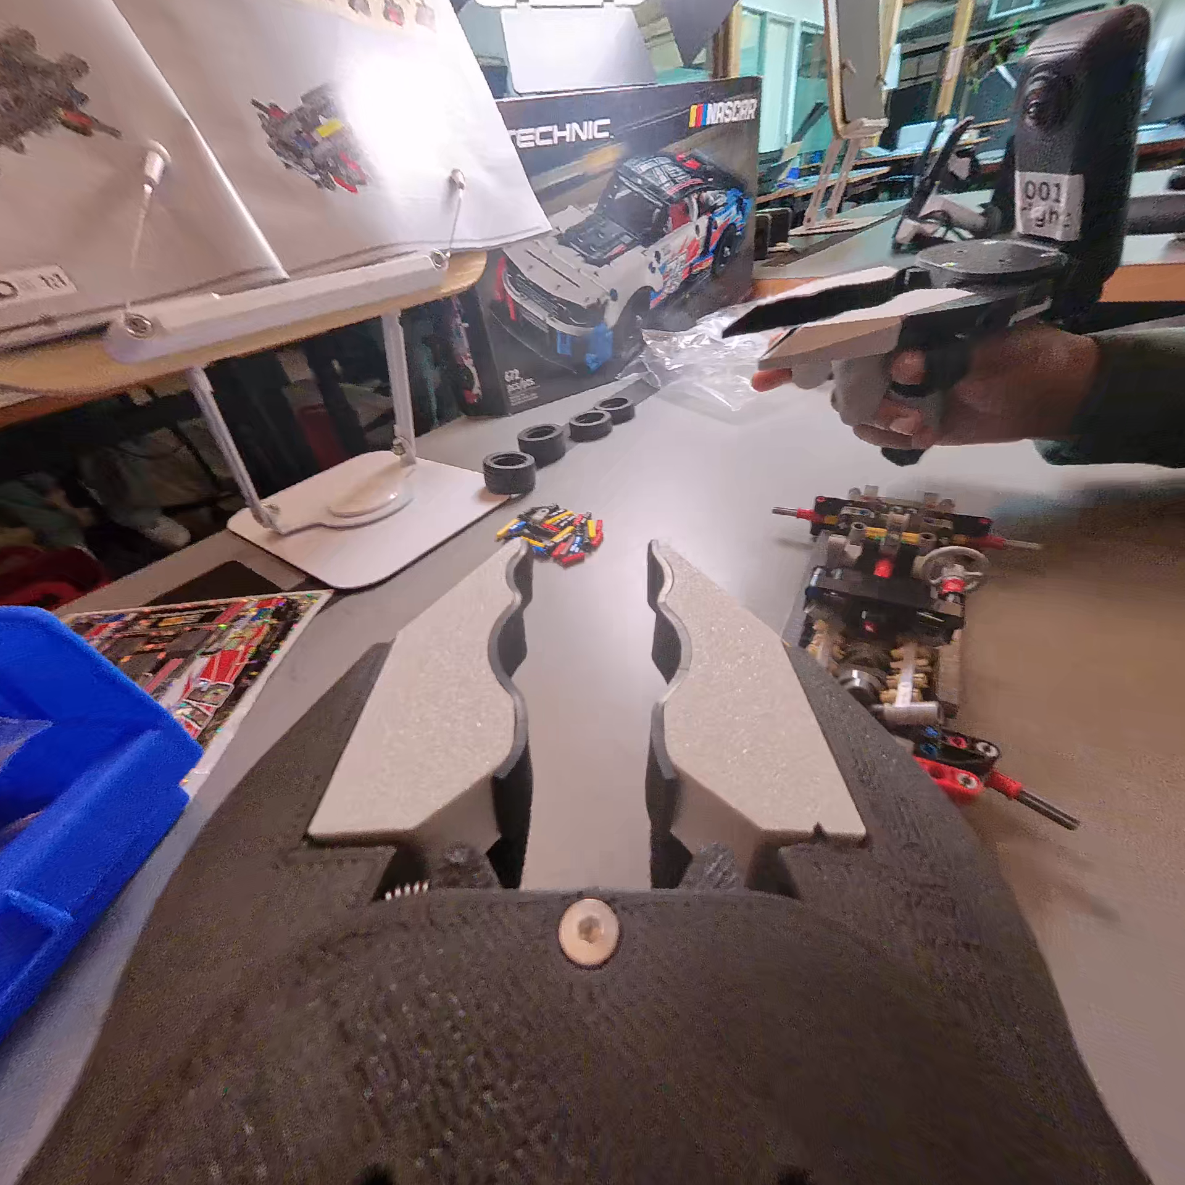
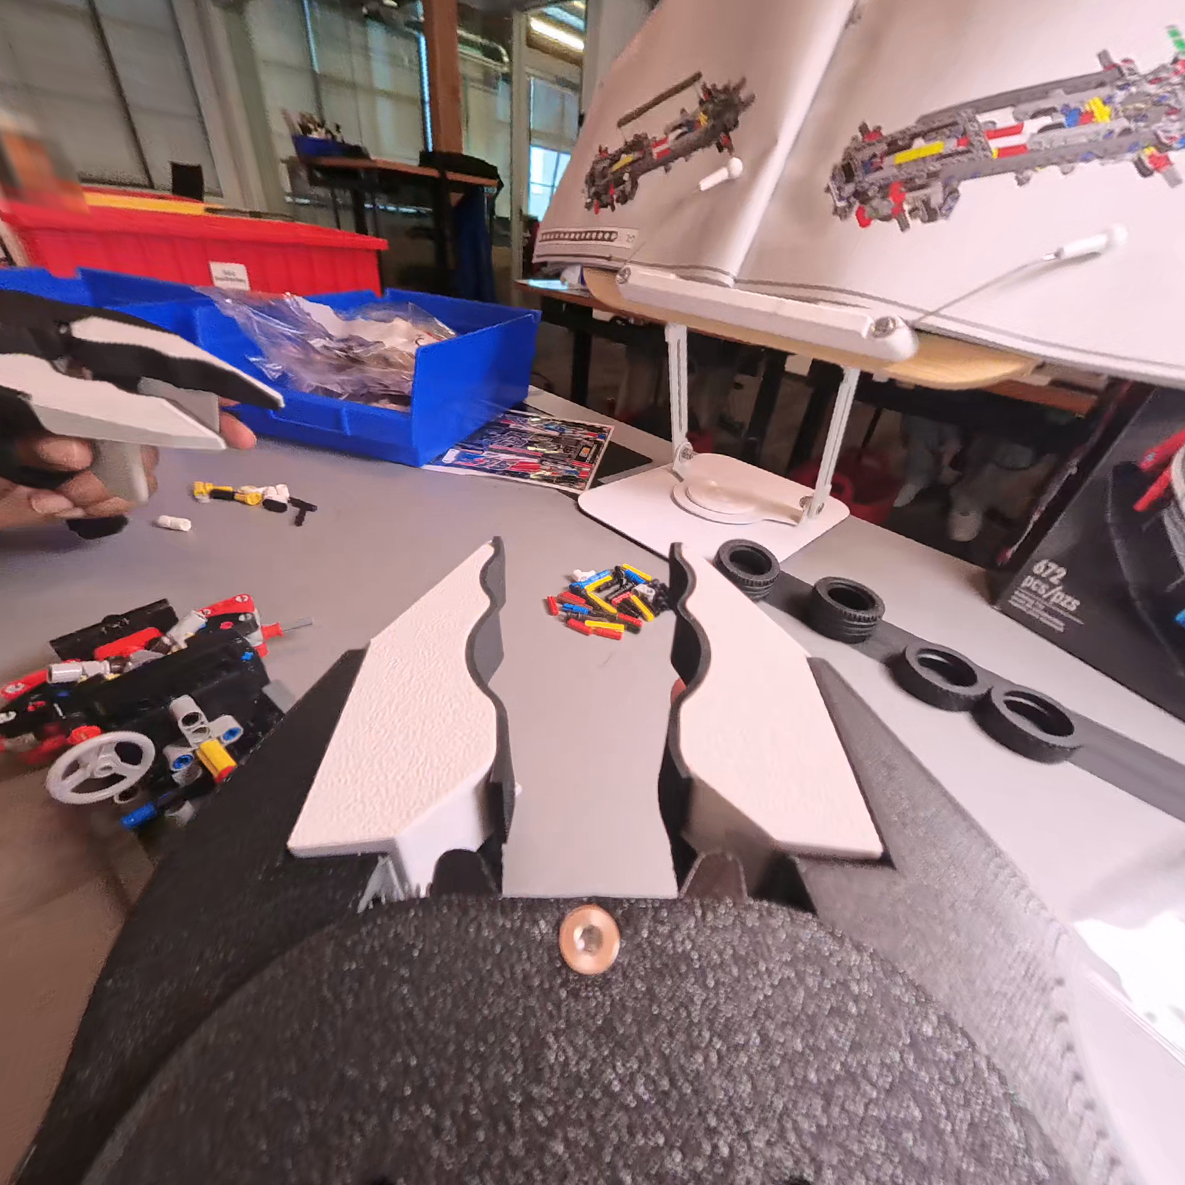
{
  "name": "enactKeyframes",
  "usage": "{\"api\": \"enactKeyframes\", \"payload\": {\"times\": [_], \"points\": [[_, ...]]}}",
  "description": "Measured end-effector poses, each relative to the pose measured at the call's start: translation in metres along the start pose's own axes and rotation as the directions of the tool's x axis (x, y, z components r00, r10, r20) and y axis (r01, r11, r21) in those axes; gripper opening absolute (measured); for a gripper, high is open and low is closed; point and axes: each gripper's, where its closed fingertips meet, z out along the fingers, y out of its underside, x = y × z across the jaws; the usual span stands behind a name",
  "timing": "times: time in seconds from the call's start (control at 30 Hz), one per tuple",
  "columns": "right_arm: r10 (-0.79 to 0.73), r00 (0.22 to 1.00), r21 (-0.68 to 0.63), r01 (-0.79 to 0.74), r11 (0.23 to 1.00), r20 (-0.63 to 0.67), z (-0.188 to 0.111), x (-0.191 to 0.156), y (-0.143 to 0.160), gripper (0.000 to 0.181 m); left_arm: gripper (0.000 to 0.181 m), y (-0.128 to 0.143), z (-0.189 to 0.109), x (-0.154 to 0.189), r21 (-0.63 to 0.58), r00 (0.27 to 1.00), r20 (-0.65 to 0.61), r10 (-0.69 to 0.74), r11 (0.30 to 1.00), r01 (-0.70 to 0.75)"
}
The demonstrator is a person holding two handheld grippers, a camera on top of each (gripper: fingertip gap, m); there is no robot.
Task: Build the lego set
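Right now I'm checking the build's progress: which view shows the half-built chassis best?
Left wrist view: the chassis lies full length and uncovered. In the right wrist view the chassis is partly hidden behind the gripper's body.

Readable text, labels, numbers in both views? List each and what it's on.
I won't copy writing out; only where it stands.
Box: brand lettering, logo, piece count, legible.
White tag on right gripper: short code, legible.
Manual: page footer, blurred.
Sticker sheet: too small.
Red bin label: blurred.
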Motion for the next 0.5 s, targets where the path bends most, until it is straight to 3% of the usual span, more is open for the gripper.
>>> {"api": "enactKeyframes", "payload": {"times": [0.1,0.27,0.5], "points": [[0.074,0.997,0.025,-0.074,0.997,-0.005,-0.002,0.003,0.001,0.049,0.027,-0.004,0.003,-0.006,0.036,0.998,0.056,0.001,0.999,-0.003],[0.050,0.997,0.026,-0.049,0.998,-0.057,-0.006,0.007,0.008,0.046,0.025,-0.001,0.006,-0.021,0.037,0.992,0.127,0.005,0.999,-0.010],[0.092,0.980,0.049,-0.085,0.995,-0.175,-0.007,0.034,0.009,0.045,0.029,-0.005,0.007,-0.069,0.132,0.950,0.282,-0.138,0.986,0.104]]}}
